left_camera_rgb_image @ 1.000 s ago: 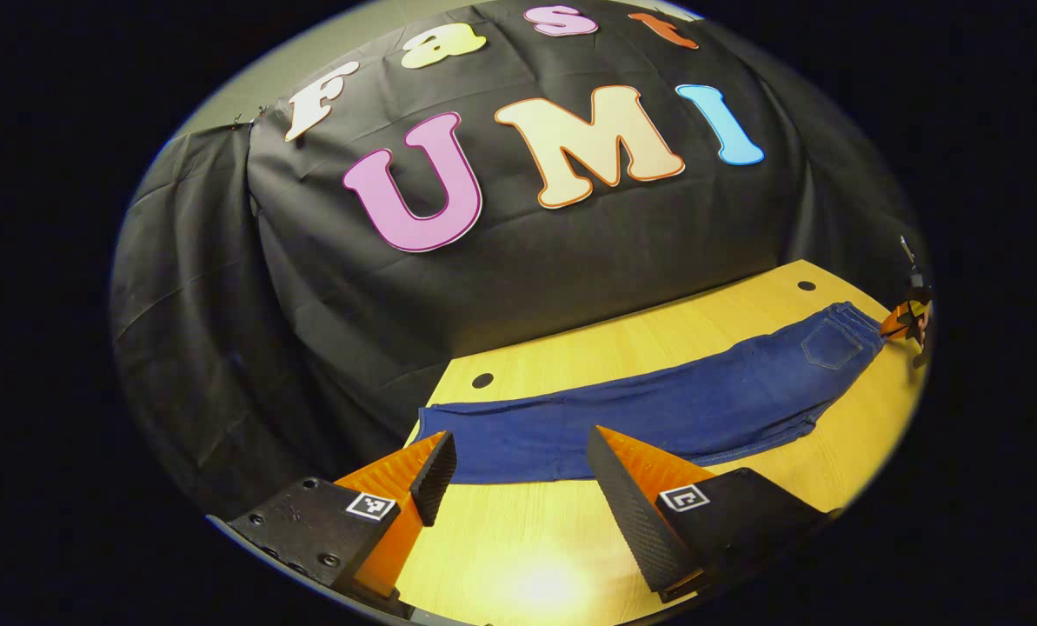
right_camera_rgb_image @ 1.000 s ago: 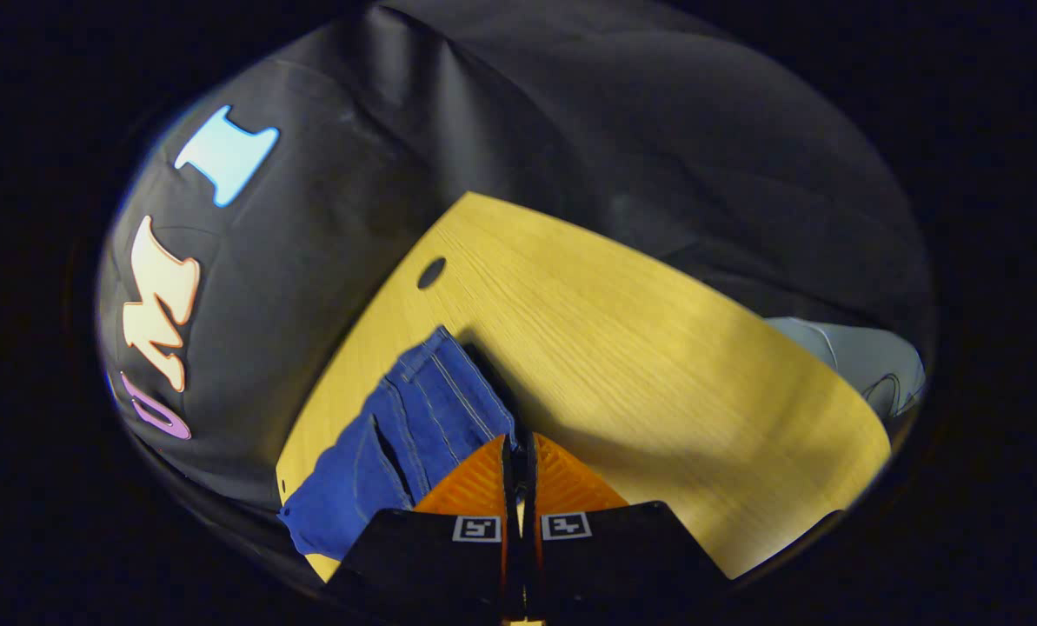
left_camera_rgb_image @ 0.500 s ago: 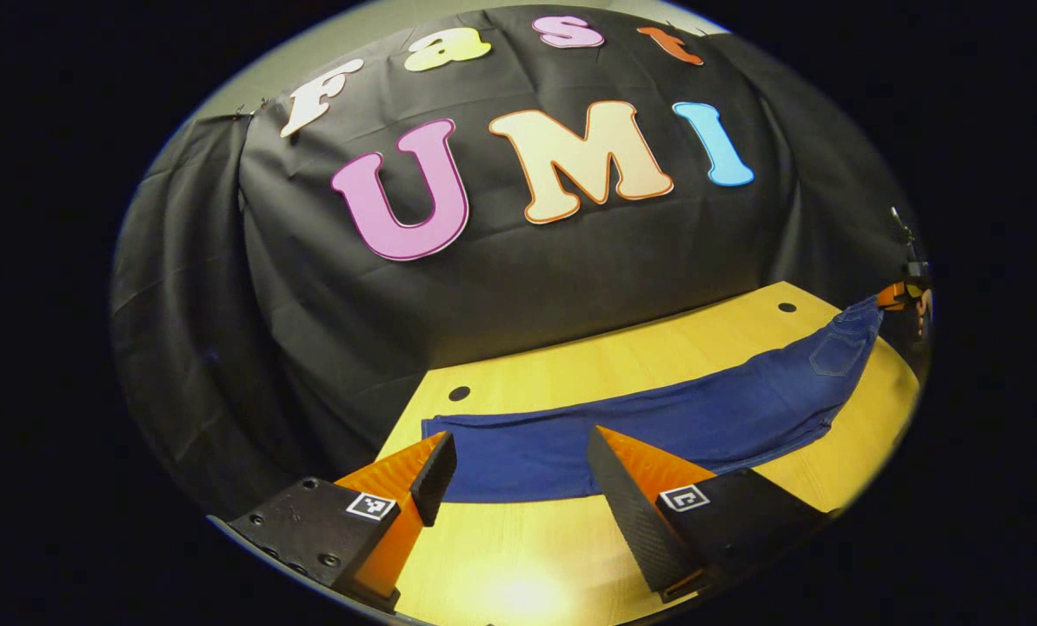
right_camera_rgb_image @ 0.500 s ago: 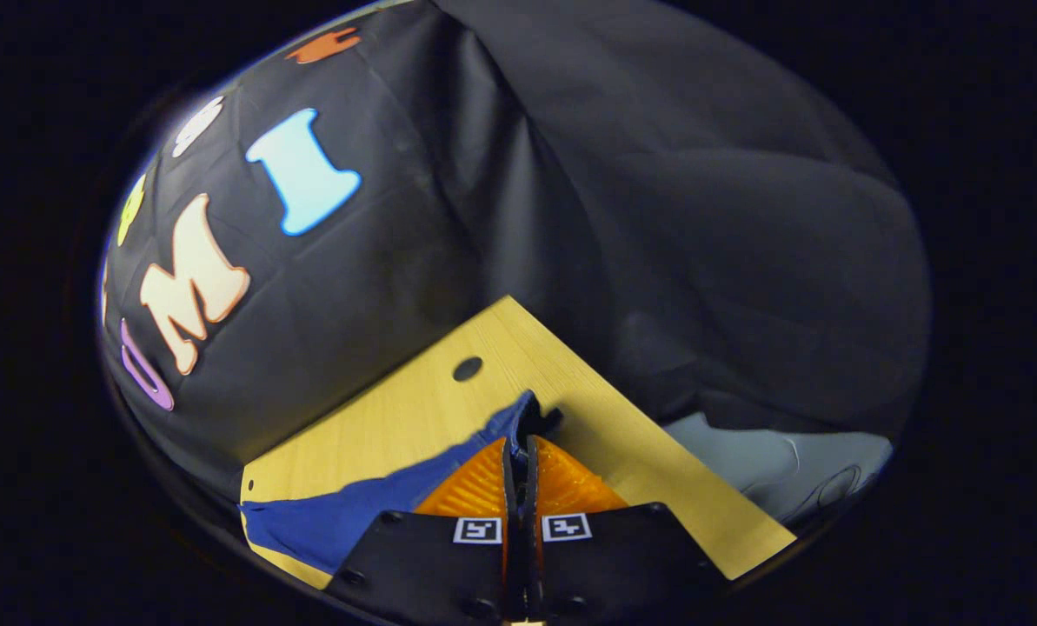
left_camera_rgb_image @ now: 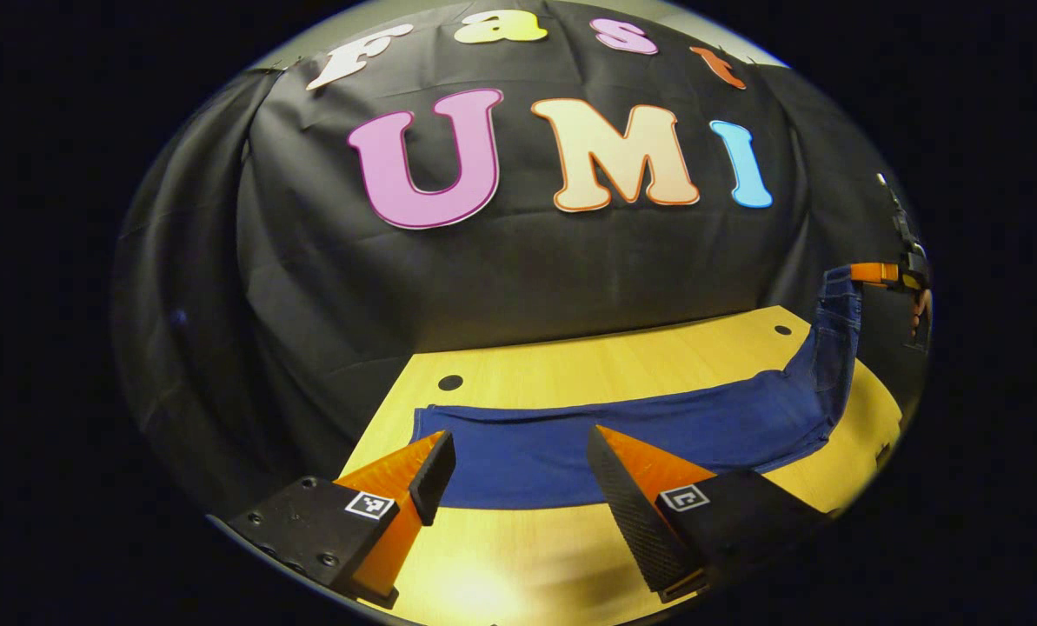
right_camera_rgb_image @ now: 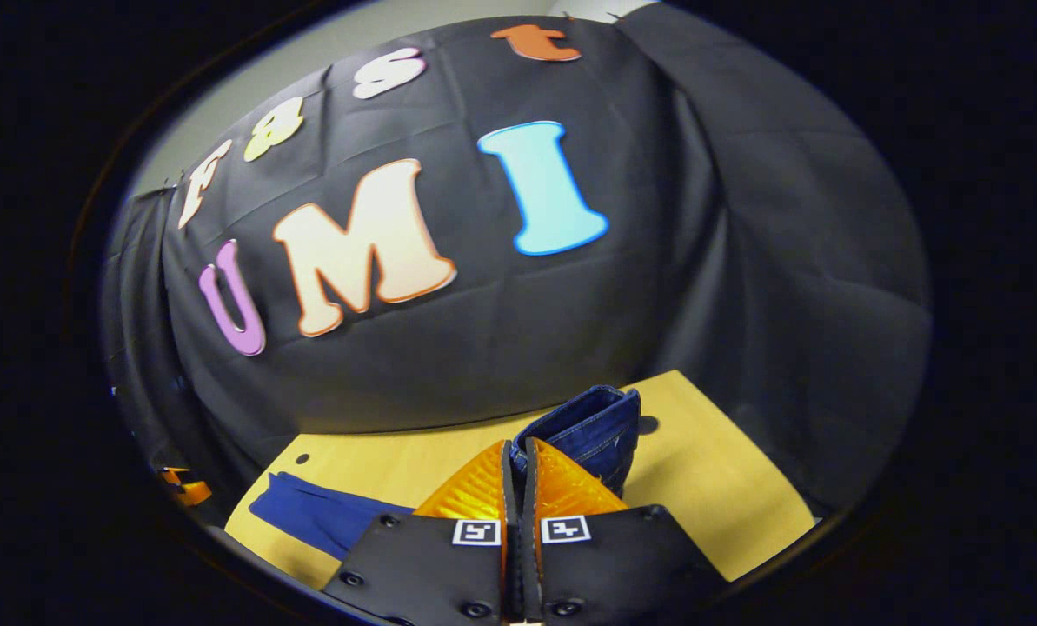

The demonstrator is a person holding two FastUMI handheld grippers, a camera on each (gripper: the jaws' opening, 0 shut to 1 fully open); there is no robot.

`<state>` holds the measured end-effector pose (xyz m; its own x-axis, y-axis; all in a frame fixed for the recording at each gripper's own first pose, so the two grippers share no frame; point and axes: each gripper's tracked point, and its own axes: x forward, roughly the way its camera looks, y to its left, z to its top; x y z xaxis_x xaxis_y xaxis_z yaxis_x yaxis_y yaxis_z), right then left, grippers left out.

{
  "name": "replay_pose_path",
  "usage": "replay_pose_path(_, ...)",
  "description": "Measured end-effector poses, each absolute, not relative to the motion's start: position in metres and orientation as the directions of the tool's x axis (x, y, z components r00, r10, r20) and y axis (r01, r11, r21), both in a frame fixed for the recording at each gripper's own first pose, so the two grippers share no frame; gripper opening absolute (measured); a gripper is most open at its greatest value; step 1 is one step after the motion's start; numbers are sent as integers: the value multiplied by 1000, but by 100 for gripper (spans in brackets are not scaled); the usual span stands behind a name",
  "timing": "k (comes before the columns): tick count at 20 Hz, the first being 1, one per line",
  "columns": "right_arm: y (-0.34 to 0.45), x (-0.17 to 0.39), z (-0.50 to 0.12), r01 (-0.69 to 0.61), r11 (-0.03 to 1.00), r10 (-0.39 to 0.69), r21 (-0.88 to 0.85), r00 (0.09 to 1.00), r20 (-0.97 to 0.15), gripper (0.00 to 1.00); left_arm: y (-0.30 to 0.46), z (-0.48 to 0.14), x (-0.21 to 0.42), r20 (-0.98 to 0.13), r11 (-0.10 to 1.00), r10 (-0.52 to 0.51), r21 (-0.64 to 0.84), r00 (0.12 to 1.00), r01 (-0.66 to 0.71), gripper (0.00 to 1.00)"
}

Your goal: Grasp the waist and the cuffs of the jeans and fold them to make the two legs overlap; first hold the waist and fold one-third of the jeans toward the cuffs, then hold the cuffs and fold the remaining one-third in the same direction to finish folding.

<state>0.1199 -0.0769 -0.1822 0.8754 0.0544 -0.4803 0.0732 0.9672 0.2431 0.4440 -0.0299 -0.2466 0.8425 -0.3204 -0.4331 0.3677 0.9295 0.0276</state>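
We count 1 wooden table point(left_camera_rgb_image: 570, 365), 1 pair of jeans point(left_camera_rgb_image: 640, 426) and 2 grippers. 2 round holes point(left_camera_rgb_image: 450, 382) show near the table's back edge. The jeans lie long across the table, cuffs just ahead of the left gripper point(left_camera_rgb_image: 518, 474), whose fingers stand apart over the tabletop. The right gripper point(right_camera_rgb_image: 518, 456) is clamped on the waist point(right_camera_rgb_image: 592, 426). No brand or label on the jeans is readable to us. Against 1 second ago, the waist now hangs lifted off the table.
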Motion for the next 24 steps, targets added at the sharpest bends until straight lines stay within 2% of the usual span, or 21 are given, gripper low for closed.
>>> replay_pose_path(3,-7,134,-177,2,972,106,234,887,-449,3,-5,-260,454,-454,934,-323,-10,830,357,95)
replay_pose_path(9,122,128,-241,-68,953,212,296,846,-488,2,47,-292,468,-514,932,-333,-50,791,360,95)
replay_pose_path(13,200,92,-332,-123,950,277,287,755,-594,3,77,-311,476,-547,928,-346,-80,762,364,95)
replay_pose_path(16,220,63,-390,-123,962,260,243,676,-689,3,90,-327,481,-568,920,-366,-99,737,380,95)
replay_pose_path(17,223,59,-393,-130,960,270,246,654,-706,0,92,-331,486,-571,915,-378,-110,729,388,95)
replay_pose_path(19,228,51,-391,-149,955,291,257,639,-712,37,95,-341,497,-583,904,-399,-121,708,411,95)
replay_pose_path(22,203,53,-347,-186,972,235,145,712,-662,92,96,-363,525,-623,886,-414,-108,663,451,95)
replay_pose_path(23,194,49,-332,-186,976,213,112,727,-653,98,98,-372,536,-638,884,-408,-96,653,458,95)
replay_pose_path(24,181,47,-318,-180,981,185,74,742,-645,98,99,-383,547,-661,881,-403,-94,633,463,95)
